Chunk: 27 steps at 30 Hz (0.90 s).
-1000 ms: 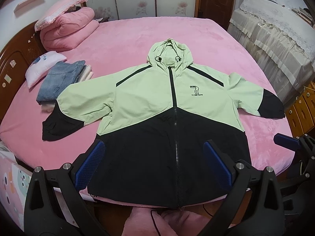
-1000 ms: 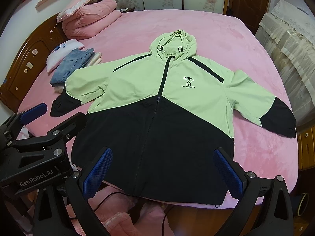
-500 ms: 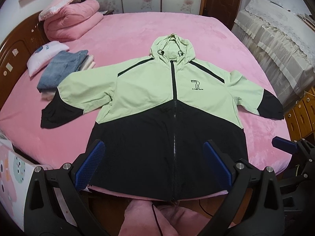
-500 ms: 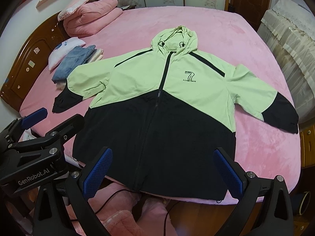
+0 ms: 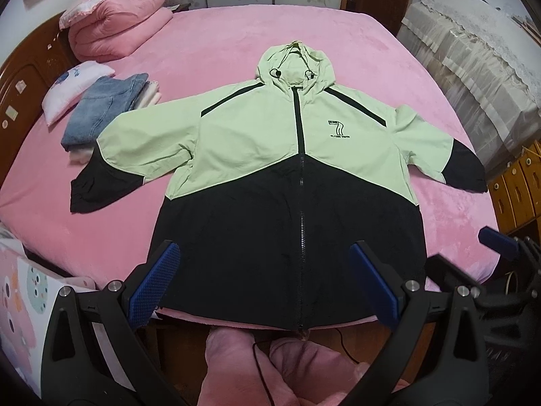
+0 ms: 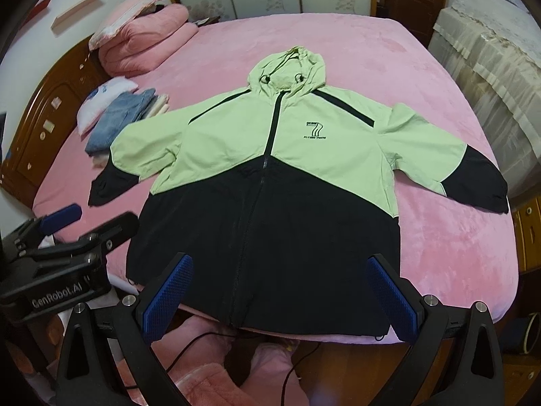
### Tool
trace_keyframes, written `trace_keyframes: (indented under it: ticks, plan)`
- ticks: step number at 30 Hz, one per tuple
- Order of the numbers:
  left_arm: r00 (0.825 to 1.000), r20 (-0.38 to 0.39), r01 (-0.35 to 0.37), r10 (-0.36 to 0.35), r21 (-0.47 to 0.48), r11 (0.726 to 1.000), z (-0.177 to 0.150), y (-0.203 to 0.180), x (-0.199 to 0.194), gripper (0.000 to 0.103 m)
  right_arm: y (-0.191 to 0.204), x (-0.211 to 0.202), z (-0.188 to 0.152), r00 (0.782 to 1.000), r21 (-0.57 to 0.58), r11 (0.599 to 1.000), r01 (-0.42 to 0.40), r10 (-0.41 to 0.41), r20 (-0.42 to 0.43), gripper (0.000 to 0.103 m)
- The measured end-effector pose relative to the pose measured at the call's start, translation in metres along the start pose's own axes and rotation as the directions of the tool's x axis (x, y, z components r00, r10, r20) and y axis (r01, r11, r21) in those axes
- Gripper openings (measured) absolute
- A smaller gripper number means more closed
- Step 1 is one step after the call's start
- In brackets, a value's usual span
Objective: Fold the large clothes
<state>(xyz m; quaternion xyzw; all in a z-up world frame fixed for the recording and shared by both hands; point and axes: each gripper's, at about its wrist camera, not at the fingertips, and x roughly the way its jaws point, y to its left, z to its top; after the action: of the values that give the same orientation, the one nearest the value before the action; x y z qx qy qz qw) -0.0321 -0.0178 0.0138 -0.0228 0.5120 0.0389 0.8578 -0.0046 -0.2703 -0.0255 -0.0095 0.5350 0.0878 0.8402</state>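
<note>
Jacket (image 5: 290, 182), green over black, lies face up and zipped on pink bed (image 5: 209, 50), sleeves spread, hem at near edge. Left gripper (image 5: 267, 280) and right gripper (image 6: 280, 291) hover over hem, jaws spread wide, empty. Folded clothes stack (image 5: 108, 108) beside left sleeve.

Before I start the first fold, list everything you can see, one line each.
hooded jacket: one, light green over black, spread flat, zipped, mid-bed
bed: one, pink cover
folded clothes: one stack, denim on top, left of jacket
small pillow: one, white, beside stack
folded quilt: one, pink, far left corner
draped furniture: cream cover, right of bed
left gripper: blue fingers, open, above hem
right gripper: blue fingers, open, above hem
</note>
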Motion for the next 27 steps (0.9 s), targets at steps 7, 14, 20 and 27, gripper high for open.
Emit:
trace_keyframes:
  ticks: [7, 14, 20, 27]
  plan:
    - [1.0, -0.007, 0.007, -0.007, -0.009, 1.0, 0.01, 0.015, 0.006, 0.099, -0.004, 0.017, 0.025, 0.998, 0.082, 0.997, -0.005, 0.01, -0.059, 0.103]
    - [0.996, -0.076, 0.031, -0.038, -0.093, 0.995, 0.018, 0.061, 0.032, 0.099, 0.02, 0.053, 0.045, 0.99, 0.105, 0.994, 0.034, -0.019, -0.142, 0.103]
    - [0.981, -0.166, 0.062, -0.103, -0.235, 0.97, 0.019, 0.135, 0.074, 0.099, 0.078, 0.1, 0.064, 0.972, 0.048, 0.997, 0.052, -0.039, -0.234, 0.103]
    - [0.957, -0.248, 0.011, -0.152, -0.493, 0.87, 0.02, 0.28, 0.147, 0.091, 0.186, 0.174, 0.096, 0.936, -0.003, 0.995, 0.102, -0.097, -0.338, 0.103]
